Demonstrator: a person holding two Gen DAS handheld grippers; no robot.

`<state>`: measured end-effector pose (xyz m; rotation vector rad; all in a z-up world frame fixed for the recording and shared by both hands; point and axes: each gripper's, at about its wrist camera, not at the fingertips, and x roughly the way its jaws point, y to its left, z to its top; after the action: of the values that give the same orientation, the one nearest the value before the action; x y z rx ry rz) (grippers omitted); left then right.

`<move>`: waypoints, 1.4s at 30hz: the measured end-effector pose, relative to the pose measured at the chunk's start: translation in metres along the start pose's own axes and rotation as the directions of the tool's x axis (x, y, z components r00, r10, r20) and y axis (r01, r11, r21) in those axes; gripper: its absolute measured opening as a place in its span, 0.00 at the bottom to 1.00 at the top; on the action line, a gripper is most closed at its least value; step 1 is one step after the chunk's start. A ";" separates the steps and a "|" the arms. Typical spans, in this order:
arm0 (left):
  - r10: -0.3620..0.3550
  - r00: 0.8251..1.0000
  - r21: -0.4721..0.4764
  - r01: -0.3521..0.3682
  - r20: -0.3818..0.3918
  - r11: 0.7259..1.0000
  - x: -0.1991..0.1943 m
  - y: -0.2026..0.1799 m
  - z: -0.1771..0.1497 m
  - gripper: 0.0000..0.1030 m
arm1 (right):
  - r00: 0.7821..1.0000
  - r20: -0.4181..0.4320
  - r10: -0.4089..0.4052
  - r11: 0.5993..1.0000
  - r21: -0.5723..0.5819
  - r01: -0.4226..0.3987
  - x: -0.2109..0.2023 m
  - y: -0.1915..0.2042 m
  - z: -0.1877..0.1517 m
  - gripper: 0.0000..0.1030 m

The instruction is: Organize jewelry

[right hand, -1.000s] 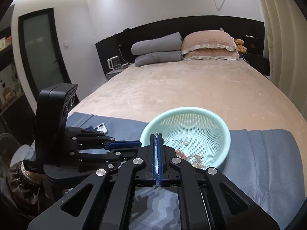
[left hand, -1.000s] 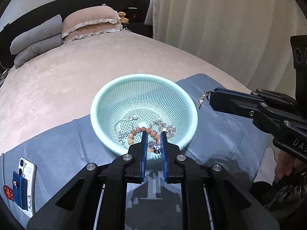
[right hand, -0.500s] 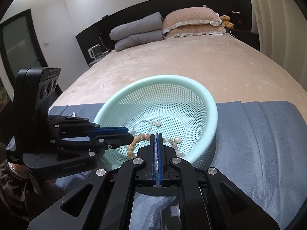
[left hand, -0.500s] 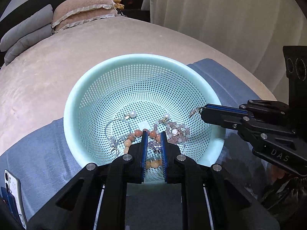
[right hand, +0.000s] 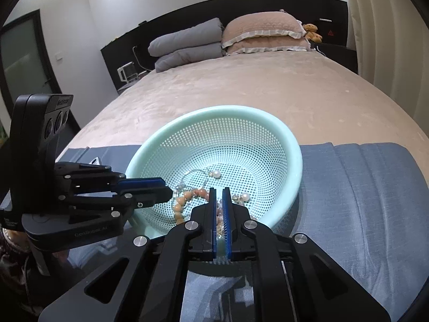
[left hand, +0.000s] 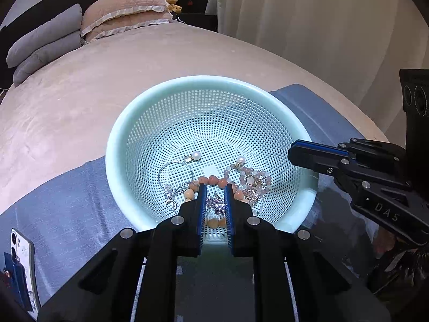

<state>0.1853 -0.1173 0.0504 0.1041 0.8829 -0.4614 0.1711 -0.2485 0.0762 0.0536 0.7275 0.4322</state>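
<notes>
A mint green mesh basket [left hand: 166, 118] sits on a blue cloth [left hand: 67, 198] on the bed and also shows in the right wrist view [right hand: 292, 145]. It holds jewelry: an orange bead bracelet [left hand: 213, 179], pearl earrings [left hand: 197, 156], a pink bead bracelet [left hand: 254, 179] and silver hoops [left hand: 174, 169]. My left gripper [left hand: 215, 190] is over the basket's near rim, shut on a small sparkly silver piece [left hand: 215, 204]. My right gripper [right hand: 219, 191] is slightly open and empty over the basket's near edge; it also shows in the left wrist view [left hand: 293, 154].
A phone in a white case [left hand: 20, 265] lies on the cloth at the left. Grey and pink pillows [right hand: 228, 40] lie at the head of the bed. Cream curtains [left hand: 321, 26] hang to the right.
Both grippers moved forward over the basket. The right gripper opened slightly and the small silver piece it held is gone from its tips. The left gripper keeps its piece.
</notes>
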 end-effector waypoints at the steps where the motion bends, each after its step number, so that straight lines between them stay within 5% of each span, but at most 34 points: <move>1: 0.008 1.000 -0.001 -0.008 0.004 1.000 -0.003 0.000 -0.001 0.20 | 1.000 0.007 -0.007 1.000 0.002 0.007 -0.004 0.001 0.000 0.12; 2: 0.018 1.000 -0.002 -0.018 0.013 1.000 -0.007 -0.001 -0.002 0.26 | 1.000 0.016 -0.013 1.000 0.006 0.013 -0.008 0.000 0.001 0.27; 4: 0.053 0.998 -0.007 -0.053 0.043 0.999 -0.018 -0.004 -0.007 0.68 | 0.998 0.043 -0.034 0.999 0.014 0.034 -0.019 0.001 0.001 0.53; 6: 0.089 0.992 -0.005 -0.088 0.090 0.996 -0.032 -0.004 -0.009 0.75 | 0.995 0.080 -0.062 0.998 0.020 0.060 -0.032 0.003 0.000 0.75; 8: 0.110 0.988 -0.002 -0.110 0.106 0.994 -0.042 -0.006 -0.013 0.83 | 0.991 0.105 -0.088 0.996 0.022 0.086 -0.044 0.007 -0.001 0.85; 10: 0.157 0.977 -0.007 -0.157 0.144 0.988 -0.055 -0.009 -0.018 0.95 | 0.987 0.118 -0.110 0.994 0.016 0.109 -0.056 0.010 -0.004 0.86; 20: 0.182 0.965 -0.026 -0.180 0.191 0.983 -0.093 -0.022 -0.056 0.94 | 0.979 0.148 -0.138 0.989 -0.024 0.144 -0.100 0.026 -0.018 0.91; 30: 0.271 0.922 -0.039 -0.271 0.275 0.962 -0.116 -0.037 -0.095 0.94 | 0.972 0.167 -0.166 0.986 0.012 0.167 -0.126 0.040 -0.057 0.92; 35: 0.205 0.943 -0.093 -0.187 0.263 0.978 -0.115 -0.040 -0.120 0.94 | 0.971 0.171 -0.168 0.986 0.035 0.165 -0.129 0.043 -0.084 0.92; 42: 0.221 0.958 -0.120 -0.202 0.183 0.972 -0.101 -0.043 -0.138 0.94 | 0.980 0.132 -0.150 0.988 0.055 0.144 -0.121 0.040 -0.100 0.92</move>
<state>0.0119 -0.0829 0.0441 0.0593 0.6906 -0.2215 0.0114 -0.2703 0.0855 0.0702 0.6020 0.2676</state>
